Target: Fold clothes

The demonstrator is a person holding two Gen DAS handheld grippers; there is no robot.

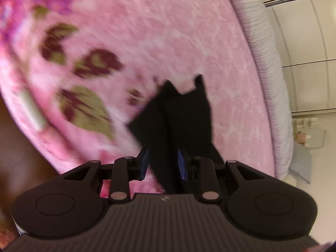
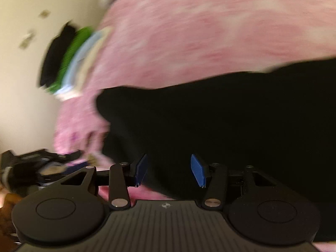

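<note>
A black garment (image 1: 178,113) hangs bunched between the blue pads of my left gripper (image 1: 164,163), which is shut on it above the pink floral blanket (image 1: 157,31). In the right wrist view the same black garment (image 2: 220,115) spreads wide across the pink blanket (image 2: 199,25). My right gripper (image 2: 170,170) hovers at the garment's near edge with its blue pads (image 2: 197,172) apart and nothing between them. Both views are blurred by motion.
A stack of folded clothes, black, green, light blue and cream (image 2: 69,61), lies at the blanket's left edge. A grey ribbed mattress edge (image 1: 266,63) borders the blanket on the right, with white wardrobe doors (image 1: 308,52) beyond. Dark clutter (image 2: 31,168) sits low left.
</note>
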